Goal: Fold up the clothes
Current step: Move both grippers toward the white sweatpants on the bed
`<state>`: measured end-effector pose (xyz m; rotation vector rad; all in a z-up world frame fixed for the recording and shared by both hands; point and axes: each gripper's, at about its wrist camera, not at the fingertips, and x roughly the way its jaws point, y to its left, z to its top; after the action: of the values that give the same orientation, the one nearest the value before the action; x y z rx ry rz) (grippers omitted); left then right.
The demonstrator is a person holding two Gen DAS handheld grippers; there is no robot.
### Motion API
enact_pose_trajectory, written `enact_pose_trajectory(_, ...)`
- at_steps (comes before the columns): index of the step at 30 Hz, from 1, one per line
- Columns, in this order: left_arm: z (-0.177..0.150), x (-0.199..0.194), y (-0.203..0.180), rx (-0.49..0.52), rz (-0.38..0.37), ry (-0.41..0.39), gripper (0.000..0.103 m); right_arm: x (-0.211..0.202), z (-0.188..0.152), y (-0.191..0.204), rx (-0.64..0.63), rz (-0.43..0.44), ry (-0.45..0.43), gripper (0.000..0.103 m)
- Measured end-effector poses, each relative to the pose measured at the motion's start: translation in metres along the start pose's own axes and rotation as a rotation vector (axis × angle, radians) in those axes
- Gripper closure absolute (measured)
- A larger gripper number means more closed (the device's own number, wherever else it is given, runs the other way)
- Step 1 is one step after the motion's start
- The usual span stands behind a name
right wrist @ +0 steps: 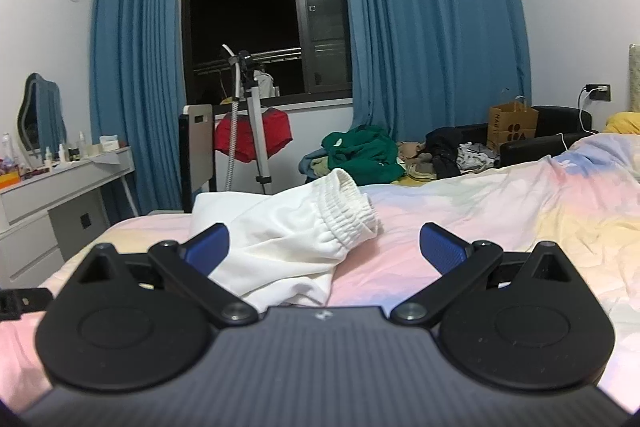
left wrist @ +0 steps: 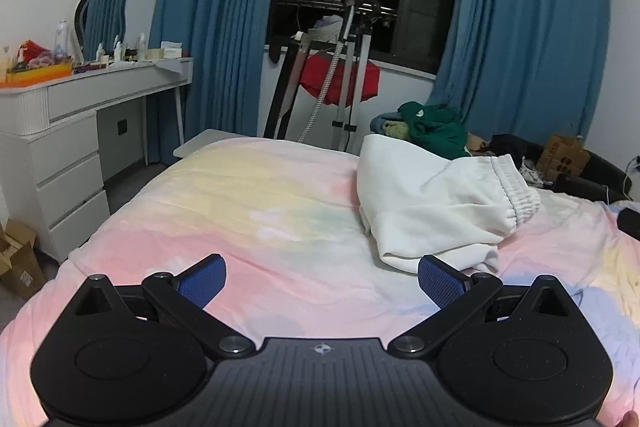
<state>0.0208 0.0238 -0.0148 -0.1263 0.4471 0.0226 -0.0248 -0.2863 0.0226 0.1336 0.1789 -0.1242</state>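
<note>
White sweatpants (right wrist: pixel 296 239), soft fleece with a gathered elastic band (bunched, not flat), lie on the pastel bedspread (left wrist: pixel 248 211), long axis running away toward the window. Right gripper (right wrist: pixel 322 245) is nearer, jaws wide, cloth between them; left gripper (left wrist: pixel 322 277), also wide and empty, has them ahead-right.

White trousers (left wrist: pixel 432 203) on pastel bedspread (left wrist: pixel 248 195) (pink, yellow); blue curtains (left wrist: pixel 216 19).
</note>
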Motion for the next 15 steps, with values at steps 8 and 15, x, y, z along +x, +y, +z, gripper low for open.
enact_pose_trajectory(8, 0.008, -0.001, -0.019, 0.072, 0.016, -0.010, 0.000, -0.001, 0.005, -0.010, 0.035, -0.017, 0.011, 0.000)
enact_pose_trajectory(15, 0.026, 0.029, -0.070, 0.150, 0.013, 0.020, 0.000, 0.004, 0.006, -0.026, 0.041, -0.089, 0.031, 0.000)
